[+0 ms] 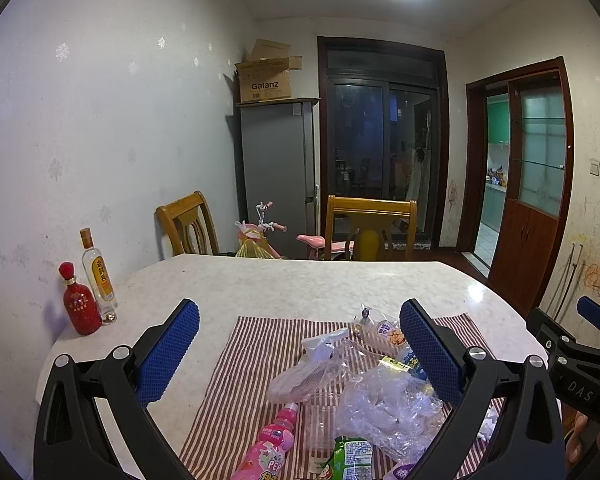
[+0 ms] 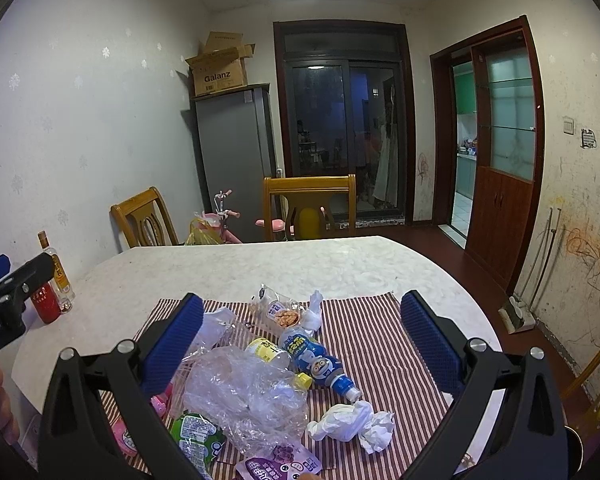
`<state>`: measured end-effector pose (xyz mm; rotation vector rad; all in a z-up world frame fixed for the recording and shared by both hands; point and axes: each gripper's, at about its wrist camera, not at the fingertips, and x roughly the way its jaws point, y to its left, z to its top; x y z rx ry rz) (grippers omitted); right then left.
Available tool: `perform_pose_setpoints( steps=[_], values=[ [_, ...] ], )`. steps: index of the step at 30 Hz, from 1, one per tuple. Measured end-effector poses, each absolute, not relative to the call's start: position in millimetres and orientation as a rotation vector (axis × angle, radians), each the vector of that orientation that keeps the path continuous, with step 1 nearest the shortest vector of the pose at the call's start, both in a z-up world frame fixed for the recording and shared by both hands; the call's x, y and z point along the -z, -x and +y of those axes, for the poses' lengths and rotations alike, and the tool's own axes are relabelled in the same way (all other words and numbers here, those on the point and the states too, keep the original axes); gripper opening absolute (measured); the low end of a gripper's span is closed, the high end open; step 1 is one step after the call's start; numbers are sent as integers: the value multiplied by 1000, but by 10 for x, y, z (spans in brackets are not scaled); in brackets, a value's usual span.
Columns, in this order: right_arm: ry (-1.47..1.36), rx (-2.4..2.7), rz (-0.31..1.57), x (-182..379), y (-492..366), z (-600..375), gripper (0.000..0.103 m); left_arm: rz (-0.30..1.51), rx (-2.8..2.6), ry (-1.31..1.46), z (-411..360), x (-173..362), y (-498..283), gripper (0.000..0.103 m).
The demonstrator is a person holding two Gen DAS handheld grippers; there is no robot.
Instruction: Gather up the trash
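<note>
A pile of trash lies on a red-and-white striped cloth (image 2: 372, 332) on the marble table. It holds a crumpled clear plastic bag (image 2: 248, 392), a blue drink bottle (image 2: 316, 360), crumpled white tissue (image 2: 352, 424), a snack wrapper (image 2: 280, 314) and a green packet (image 2: 198, 436). In the left wrist view the same bag (image 1: 388, 404) lies beside a pink bottle (image 1: 272, 444) and a clear cup (image 1: 320, 424). My left gripper (image 1: 300, 344) hovers open above the pile. Over the same heap, my right gripper (image 2: 302, 332) is open too, nothing between its fingers.
A red bottle (image 1: 80, 308) and a clear liquor bottle (image 1: 98, 276) stand at the table's (image 1: 300, 280) left edge by the wall. Two wooden chairs (image 1: 370, 226) stand beyond the far edge, with a pink tricycle (image 1: 268, 232), a grey fridge and doorways behind.
</note>
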<state>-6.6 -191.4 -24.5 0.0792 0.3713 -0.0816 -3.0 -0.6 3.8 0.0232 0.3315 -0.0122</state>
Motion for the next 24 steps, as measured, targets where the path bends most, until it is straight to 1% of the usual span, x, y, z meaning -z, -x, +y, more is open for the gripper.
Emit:
perform_pose_setpoints(
  steps=[24],
  values=[
    [-77, 82, 372, 189, 67, -1896, 99, 328, 12, -22, 19, -62, 33, 97]
  ],
)
